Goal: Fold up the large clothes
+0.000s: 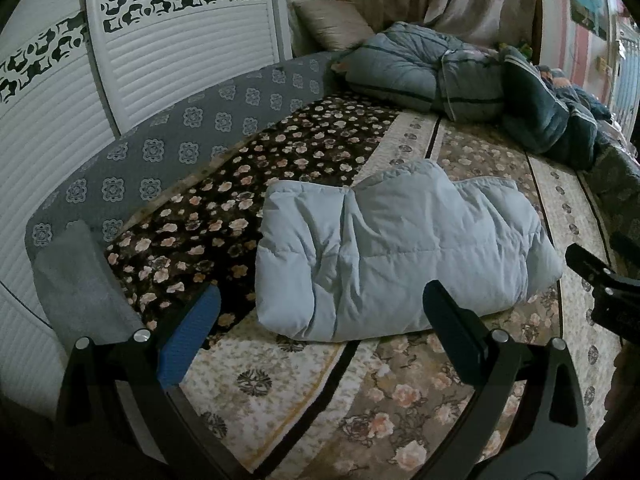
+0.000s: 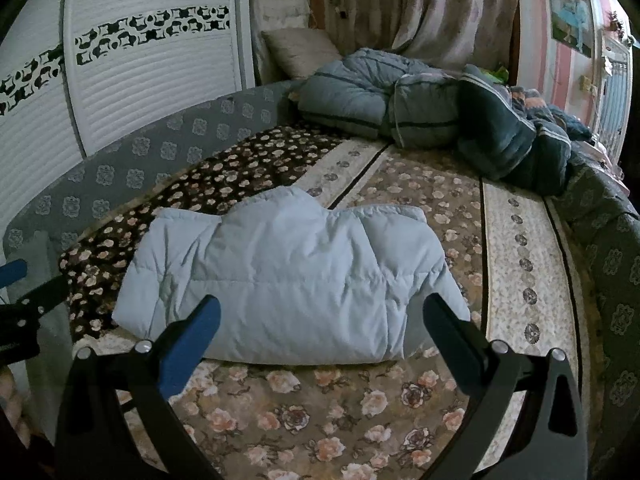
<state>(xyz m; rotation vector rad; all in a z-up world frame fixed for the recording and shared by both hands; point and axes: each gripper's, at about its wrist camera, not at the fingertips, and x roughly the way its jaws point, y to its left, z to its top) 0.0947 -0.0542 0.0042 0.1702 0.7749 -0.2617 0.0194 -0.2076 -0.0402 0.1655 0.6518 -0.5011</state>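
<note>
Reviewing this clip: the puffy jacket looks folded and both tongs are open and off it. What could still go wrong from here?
1. The folded pale blue quilted jacket is thick and bulging; with the left tongs and right tongs both open and off it, the fold may spring open.
2. It straddles the dark floral blanket and the beige floral bedspread, so a nudge could tip the bundle.

Dim, bluish indoor light, soft shadows, strong fisheye bending, dark corners.
</note>
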